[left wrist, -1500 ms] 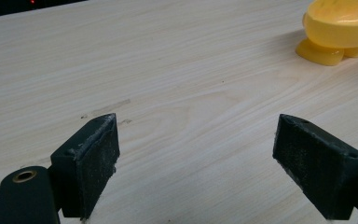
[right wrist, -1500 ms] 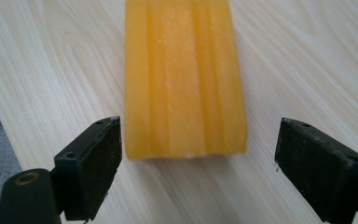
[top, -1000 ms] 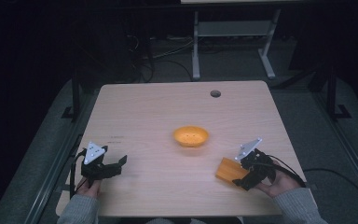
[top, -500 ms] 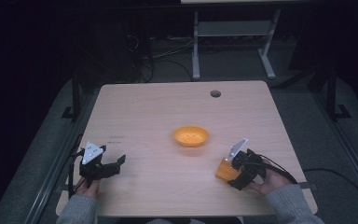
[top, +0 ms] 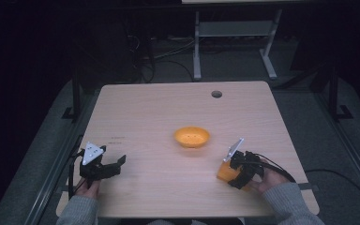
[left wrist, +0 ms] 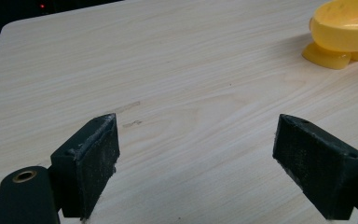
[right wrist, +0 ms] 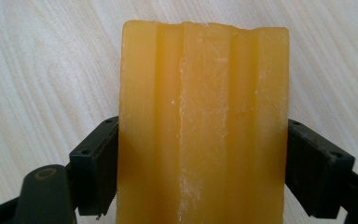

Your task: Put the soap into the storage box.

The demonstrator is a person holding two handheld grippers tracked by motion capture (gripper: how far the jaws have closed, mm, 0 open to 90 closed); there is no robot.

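Observation:
A ribbed orange block [right wrist: 204,126] lies on the wooden table [top: 159,112] near its front right. My right gripper [right wrist: 204,163] has a jaw pressed against each long side of it, shut on it. From above, the block [top: 224,171] pokes out just left of that gripper [top: 232,173]. An orange bowl [top: 191,137] sits at the table's middle, and in the left gripper view the bowl [left wrist: 347,28] is at the upper right. At the front left my left gripper [top: 116,165] rests low over the table, and its wide-apart jaws show the left gripper [left wrist: 196,158] open and holding nothing.
A round cable hole [top: 216,94] sits near the table's far edge. Bare wood lies between the two grippers and behind the bowl. A metal stand [top: 234,33] and cables are on the floor beyond the table.
My right gripper has moved left over the orange block and its jaws now sit against the block's sides. The left gripper has barely moved.

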